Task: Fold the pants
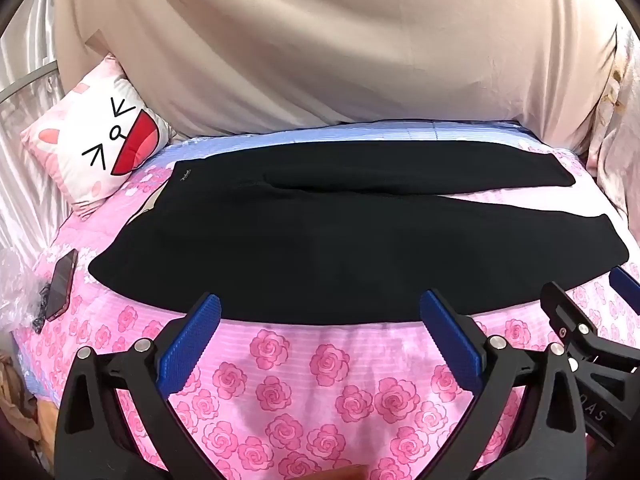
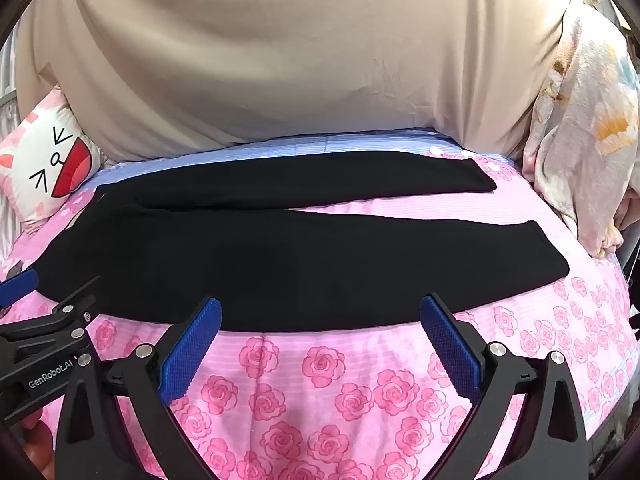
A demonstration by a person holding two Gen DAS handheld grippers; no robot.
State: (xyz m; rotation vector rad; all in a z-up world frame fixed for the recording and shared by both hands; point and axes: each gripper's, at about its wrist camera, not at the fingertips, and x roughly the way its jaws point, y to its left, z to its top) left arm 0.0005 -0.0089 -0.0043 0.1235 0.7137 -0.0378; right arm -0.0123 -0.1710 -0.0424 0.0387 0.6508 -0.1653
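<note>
Pants (image 1: 320, 240) spread flat across the bed (image 1: 312, 380), waistband to the left, legs running right, one leg behind the other. Behind them, a draped sheet (image 1: 320, 48). Cushion (image 1: 96, 148) at the bed's far left corner; phone (image 1: 62, 284) on the bed left of the waistband. Crumpled blanket (image 2: 580, 140) at the right edge. Both grippers, left gripper (image 1: 320, 312) and right gripper (image 2: 320, 316), side by side before the near edge of the pants.

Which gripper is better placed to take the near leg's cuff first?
Right: the right gripper, open, sits closer to the near cuff at the pants right end; the left gripper hovers by the waist half.
</note>
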